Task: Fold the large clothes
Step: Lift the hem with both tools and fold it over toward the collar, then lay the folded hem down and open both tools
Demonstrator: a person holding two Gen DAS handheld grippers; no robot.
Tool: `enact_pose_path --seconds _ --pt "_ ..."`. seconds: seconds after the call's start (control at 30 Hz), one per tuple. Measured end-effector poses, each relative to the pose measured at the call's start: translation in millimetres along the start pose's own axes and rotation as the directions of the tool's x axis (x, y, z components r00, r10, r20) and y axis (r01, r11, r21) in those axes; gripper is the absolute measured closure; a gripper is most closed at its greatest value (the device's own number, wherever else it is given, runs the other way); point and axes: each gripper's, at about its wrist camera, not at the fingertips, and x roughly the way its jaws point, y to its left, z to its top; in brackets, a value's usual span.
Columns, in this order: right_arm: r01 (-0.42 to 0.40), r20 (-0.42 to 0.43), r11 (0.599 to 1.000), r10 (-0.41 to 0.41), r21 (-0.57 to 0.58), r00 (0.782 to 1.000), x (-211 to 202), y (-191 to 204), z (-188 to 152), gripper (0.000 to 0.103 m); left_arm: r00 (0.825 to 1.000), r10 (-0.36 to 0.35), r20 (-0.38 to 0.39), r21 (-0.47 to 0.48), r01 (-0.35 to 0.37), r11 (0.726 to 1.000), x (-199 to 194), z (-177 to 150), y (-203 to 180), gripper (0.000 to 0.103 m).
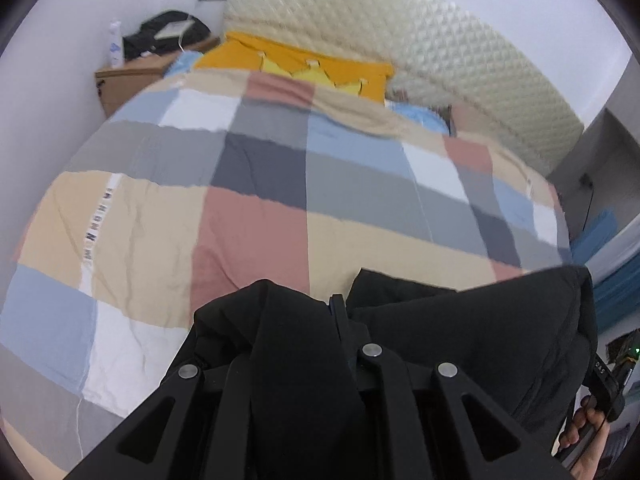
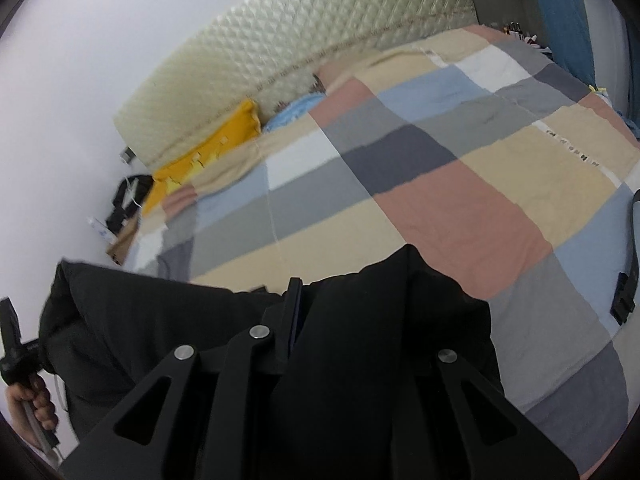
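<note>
A large black garment hangs stretched between my two grippers above the near edge of the bed. My left gripper is shut on one end of it; cloth drapes over the fingers and hides the left one. My right gripper is shut on the other end of the black garment, with cloth covering the right finger. Each view shows the other hand-held gripper at its edge: the right one in the left wrist view, the left one in the right wrist view.
The bed carries a patchwork quilt of beige, pink, grey, blue and white. A yellow pillow lies by the quilted headboard. A wooden nightstand holds a black bag and a bottle. A black strap lies at the bed's right edge.
</note>
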Motion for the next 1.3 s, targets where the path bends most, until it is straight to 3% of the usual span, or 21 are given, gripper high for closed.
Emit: enact_pose_path --seconds 0.13,0.23,0.33,0.5,0.67,0.77,0.8,0.83,0.93,1.03,1.17,1.3 --pt "0.022 -0.048 0.999 -0.023 -0.028 0.999 26.2 -3.9 -16.4 0.090 0.997 -0.056 -0.054 -0.054 0.053 0.997 21.2 0.7 8.6 0.089" --pt "0.030 -0.059 0.999 -0.031 -0.030 0.998 31.6 -6.5 -22.5 0.090 0.996 -0.059 -0.060 -0.050 0.056 0.997 22.0 -1.9 9.5 0.088" --pt "0.028 -0.059 1.000 -0.029 -0.013 0.998 28.2 -8.2 -21.0 0.089 0.995 -0.088 -0.056 -0.089 0.083 0.993 8.9 -6.0 13.7 0.087" --pt "-0.015 -0.060 0.999 0.017 0.039 0.998 10.7 -11.5 -21.9 0.087 0.982 -0.158 -0.101 -0.070 0.151 0.986 -18.1 -7.0 22.7 0.083" --pt "-0.098 -0.054 0.992 0.102 0.075 0.993 -20.3 -14.8 -21.1 0.081 0.961 -0.257 -0.098 -0.181 0.236 0.955 -62.0 -18.9 55.1 0.073" --pt "-0.135 -0.048 0.989 0.138 0.062 0.989 -42.3 -11.0 -21.7 0.058 0.974 -0.224 -0.019 -0.185 0.217 0.959 -100.3 -28.9 72.8 0.047" --pt "-0.163 -0.031 0.985 0.165 0.055 0.986 -54.4 -9.4 -22.5 0.039 0.977 -0.210 0.031 -0.181 0.212 0.960 -116.1 -32.4 80.2 0.035" --pt "-0.174 -0.011 0.984 0.174 0.049 0.985 -64.0 -7.7 -24.0 0.024 0.977 -0.204 0.065 -0.171 0.212 0.962 -126.8 -34.6 85.8 0.033" --pt "-0.110 0.064 0.994 0.110 0.000 0.992 -93.9 -2.0 -25.2 0.021 0.984 -0.136 0.119 -0.099 0.148 0.984 -154.1 -42.2 93.3 0.033" --pt "-0.019 0.148 0.997 0.029 -0.069 0.989 -123.9 8.8 -25.9 0.020 0.979 -0.070 0.193 -0.036 0.079 0.996 -170.7 -54.9 85.0 0.033" --pt "-0.001 0.249 0.992 0.032 -0.122 0.968 -151.9 26.8 -40.4 0.007 0.966 -0.080 0.247 0.057 0.068 0.996 -172.7 -80.2 48.7 0.033" --pt "-0.005 0.257 0.973 0.066 -0.231 0.964 -147.9 58.0 -64.5 0.006 0.967 -0.109 0.232 0.185 0.067 0.980 -150.2 -109.9 -7.7 0.033"
